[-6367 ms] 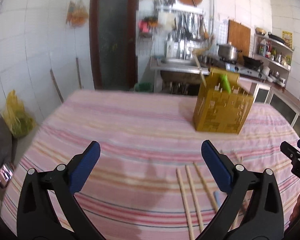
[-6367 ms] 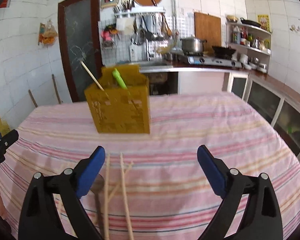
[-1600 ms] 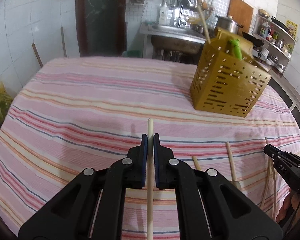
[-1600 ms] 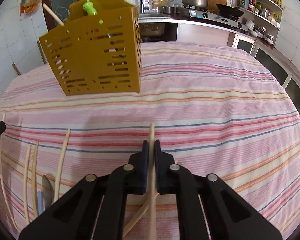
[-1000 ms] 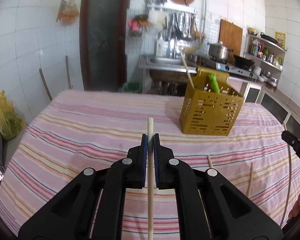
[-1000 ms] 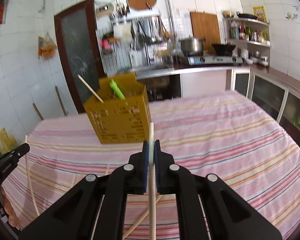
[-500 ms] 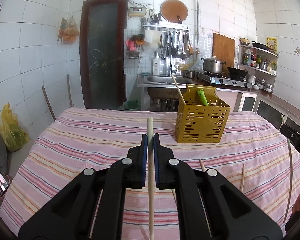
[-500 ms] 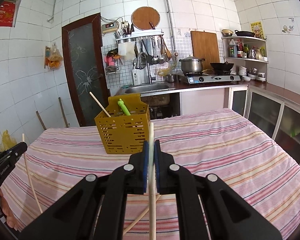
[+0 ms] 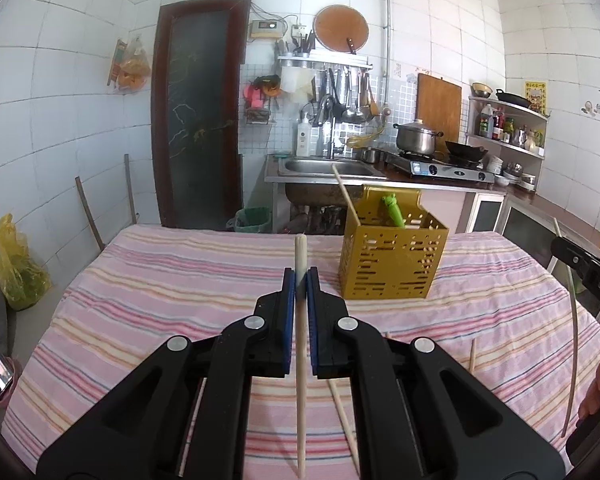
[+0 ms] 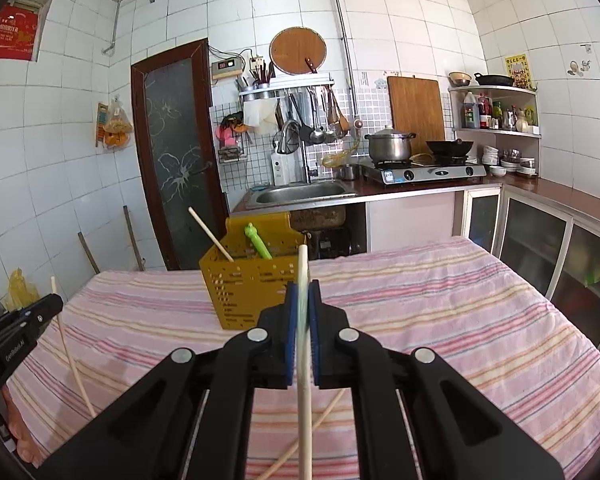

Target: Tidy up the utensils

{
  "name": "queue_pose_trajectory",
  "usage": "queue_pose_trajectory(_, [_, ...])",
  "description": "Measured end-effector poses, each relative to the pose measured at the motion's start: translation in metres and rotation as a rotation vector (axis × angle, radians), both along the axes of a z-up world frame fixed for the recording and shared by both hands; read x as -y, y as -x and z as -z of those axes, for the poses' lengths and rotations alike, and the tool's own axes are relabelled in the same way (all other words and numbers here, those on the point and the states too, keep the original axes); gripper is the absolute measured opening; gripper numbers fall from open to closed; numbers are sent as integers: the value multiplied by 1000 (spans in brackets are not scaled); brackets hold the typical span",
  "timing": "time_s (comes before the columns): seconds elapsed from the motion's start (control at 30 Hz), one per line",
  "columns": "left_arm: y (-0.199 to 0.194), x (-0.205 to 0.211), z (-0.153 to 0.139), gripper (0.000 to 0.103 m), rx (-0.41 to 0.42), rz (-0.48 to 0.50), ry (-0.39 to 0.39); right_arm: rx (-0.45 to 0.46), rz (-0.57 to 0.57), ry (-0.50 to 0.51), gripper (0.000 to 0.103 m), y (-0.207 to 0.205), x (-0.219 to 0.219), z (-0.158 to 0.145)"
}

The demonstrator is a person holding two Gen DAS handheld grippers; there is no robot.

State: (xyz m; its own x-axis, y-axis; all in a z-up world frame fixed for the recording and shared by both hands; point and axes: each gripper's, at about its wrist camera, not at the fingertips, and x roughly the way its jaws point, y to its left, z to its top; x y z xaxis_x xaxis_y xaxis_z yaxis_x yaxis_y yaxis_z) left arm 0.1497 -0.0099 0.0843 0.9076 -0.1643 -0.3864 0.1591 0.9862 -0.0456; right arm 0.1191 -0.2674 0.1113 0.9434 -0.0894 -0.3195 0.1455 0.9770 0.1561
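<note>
the counter (image 9: 148, 280), under a pink striped cloth, carried a yellow perforated utensil holder (image 9: 392, 268) with a stick and a green-handled utensil (image 9: 392, 210) standing in it. the left hand-held gripper (image 9: 300, 292) was clamped on a chopstick (image 9: 300, 380); the right hand-held gripper (image 10: 302, 304) pinched another chopstick (image 10: 305, 400). loose chopsticks (image 9: 342, 412) lay on the cloth.

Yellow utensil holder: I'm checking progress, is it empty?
Not empty. The yellow utensil holder already holds a chopstick and a green-handled utensil, both leaning out.
</note>
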Motion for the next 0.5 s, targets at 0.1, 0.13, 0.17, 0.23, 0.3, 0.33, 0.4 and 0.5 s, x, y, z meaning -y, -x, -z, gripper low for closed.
queue_pose_trajectory(0.1, [-8,3,-13,5,7,17,15,12,-1,10,6,-9,1,-13])
queue_pose_trajectory(0.13, [-11,4,-18,5,12,26,22,15,-2,6,6,-12,2,-16])
queue_pose_trajectory(0.17, [-14,5,-22,5,16,31,24,18,-4,1,6,-15,3,-19])
queue_pose_trajectory(0.23, [-19,11,-32,5,34,45,25,26,-4,-1,6,-22,6,-26])
queue_pose_trajectory(0.3, [-23,15,-38,5,49,53,21,35,-18,-15,6,-31,9,-32])
queue_pose_trajectory(0.33, [-25,17,-41,5,54,57,20,39,-29,-30,6,-35,11,-34])
queue_pose_trajectory(0.4, [-33,21,-47,5,58,62,23,49,-55,-61,6,-43,15,-35])
queue_pose_trajectory(0.5, [-43,23,-56,5,63,66,35,34,-66,-82,6,-59,18,-34])
